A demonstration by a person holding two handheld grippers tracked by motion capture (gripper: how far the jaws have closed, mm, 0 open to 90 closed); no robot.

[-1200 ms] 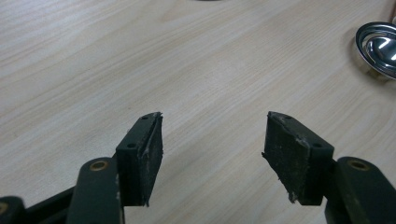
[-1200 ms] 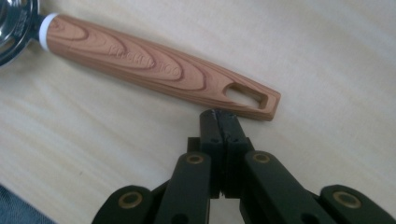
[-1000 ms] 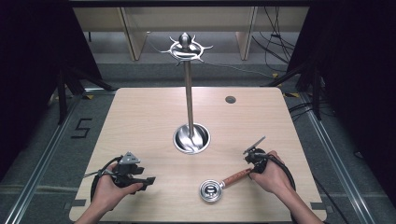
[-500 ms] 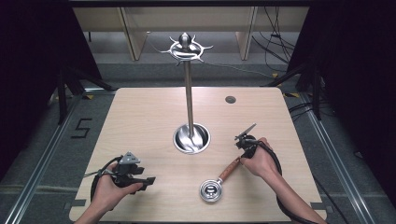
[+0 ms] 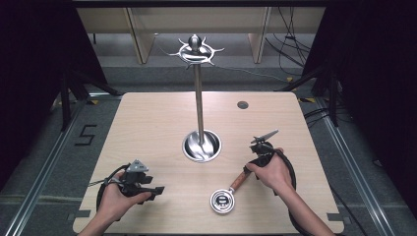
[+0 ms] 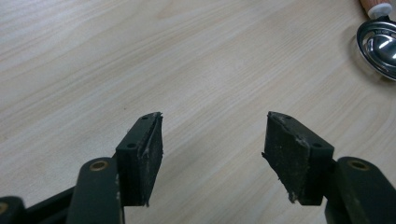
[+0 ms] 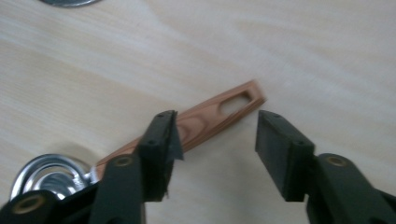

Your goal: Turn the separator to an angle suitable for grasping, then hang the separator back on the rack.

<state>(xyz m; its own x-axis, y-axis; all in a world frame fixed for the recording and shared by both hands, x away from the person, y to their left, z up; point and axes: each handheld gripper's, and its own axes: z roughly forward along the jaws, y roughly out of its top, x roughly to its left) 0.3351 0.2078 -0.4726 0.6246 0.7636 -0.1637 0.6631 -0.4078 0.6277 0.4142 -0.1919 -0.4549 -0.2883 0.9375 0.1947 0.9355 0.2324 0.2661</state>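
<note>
High view, step: I think this is the start of picking up the scoop [image 5: 223, 200], maybe to hang it on the stand [image 5: 198, 108].
High view, scoop: it lies flat on the near right part of the table [image 5: 147, 123], with its handle [image 5: 239, 181] pointing far and right.
High view, stand: it is upright in the middle of the table, far from the scoop, with hooks on top.
High view, right claw [image 5: 268, 134]: it is just past the far end of the handle, and its tips point far and right.
High view, left claw [image 5: 155, 191]: it sits near and left, well apart from the scoop.

Left gripper view, left claw [image 6: 215, 119]: it is wide open and holds nothing, with bare table [image 6: 140, 56] under it.
Left gripper view, scoop [image 6: 378, 44]: its shiny bowl peeks in at the far right corner.

Right gripper view, right claw [image 7: 215, 115]: its jaws have just been opening and now stand wide.
Right gripper view, handle [image 7: 201, 123]: its end with the hole lies in the gap and runs behind the left jaw. The pads do not squeeze it.
Right gripper view, bowl [image 7: 42, 175]: it is near and left.

Next move: I think the right claw must drop down around the handle, close on it, then lift it up.
</note>
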